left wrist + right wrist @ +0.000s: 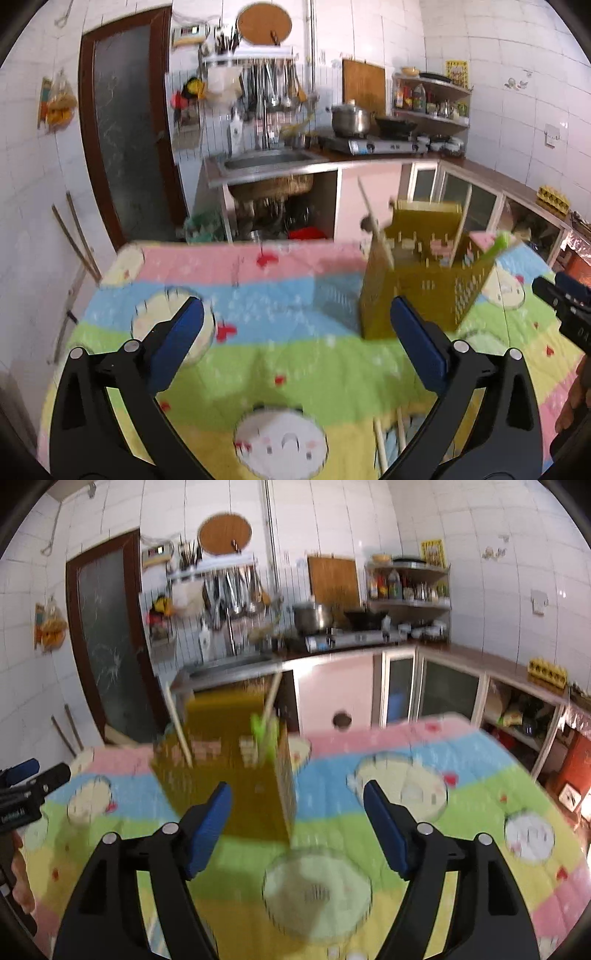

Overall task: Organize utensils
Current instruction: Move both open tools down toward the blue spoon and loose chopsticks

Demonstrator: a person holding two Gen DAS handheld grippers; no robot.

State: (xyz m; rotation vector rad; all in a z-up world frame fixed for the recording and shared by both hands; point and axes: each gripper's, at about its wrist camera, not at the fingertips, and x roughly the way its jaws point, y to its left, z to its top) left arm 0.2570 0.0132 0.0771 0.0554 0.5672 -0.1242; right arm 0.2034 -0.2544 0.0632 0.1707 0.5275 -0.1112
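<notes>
Chopsticks [373,229] and a green utensil [263,734] are already standing in the holder [417,280]; more chopsticks [380,443] are lying at six o'clock. Both grippers, left [295,347] and right [297,834], are hovering with fingers wide, empty.

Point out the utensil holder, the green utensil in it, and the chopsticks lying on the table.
utensil holder [417,295], left wrist view, front wall.
green utensil [496,245], left wrist view, handle.
chopsticks [380,443], left wrist view, shaft.

Perforated olive plastic utensil holder [413,295], soft printed cloth cover [277,354], pale wooden chopsticks [375,225]
</notes>
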